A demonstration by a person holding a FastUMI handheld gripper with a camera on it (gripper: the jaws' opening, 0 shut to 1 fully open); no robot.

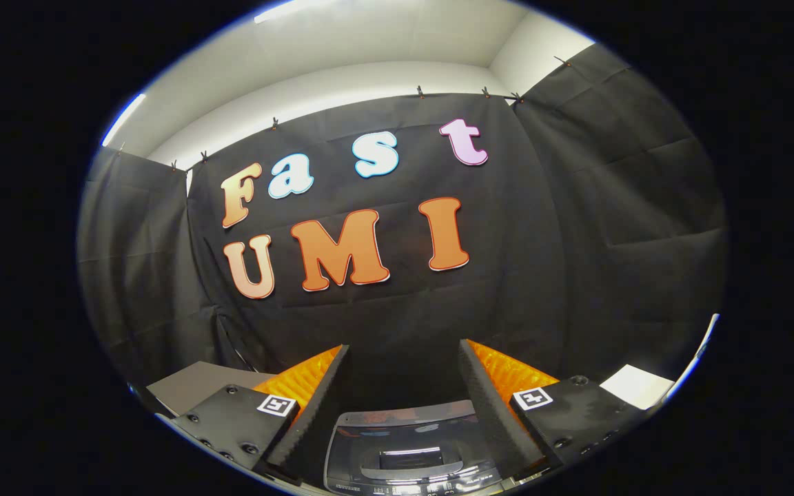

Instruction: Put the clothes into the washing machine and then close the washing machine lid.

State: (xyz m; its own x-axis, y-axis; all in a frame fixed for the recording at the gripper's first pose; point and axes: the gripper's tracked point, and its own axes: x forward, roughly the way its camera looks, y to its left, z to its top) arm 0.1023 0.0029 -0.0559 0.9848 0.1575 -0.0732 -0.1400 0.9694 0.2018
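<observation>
My gripper (404, 362) is held high and level, its two fingers (324, 403) spread wide apart with nothing between them. Low between the fingers I see the top of the washing machine (411, 448): a dark glossy lid with a grey rim, lying flat, and a control strip along its near edge. The booth's black cloth wall stands beyond the fingers. No clothes can be seen from here.
A grey flat surface (197, 386) lies to the left of the machine, behind the left finger. A white flat surface (638, 386) sits to the right of the right finger. Black cloth walls enclose the space on three sides.
</observation>
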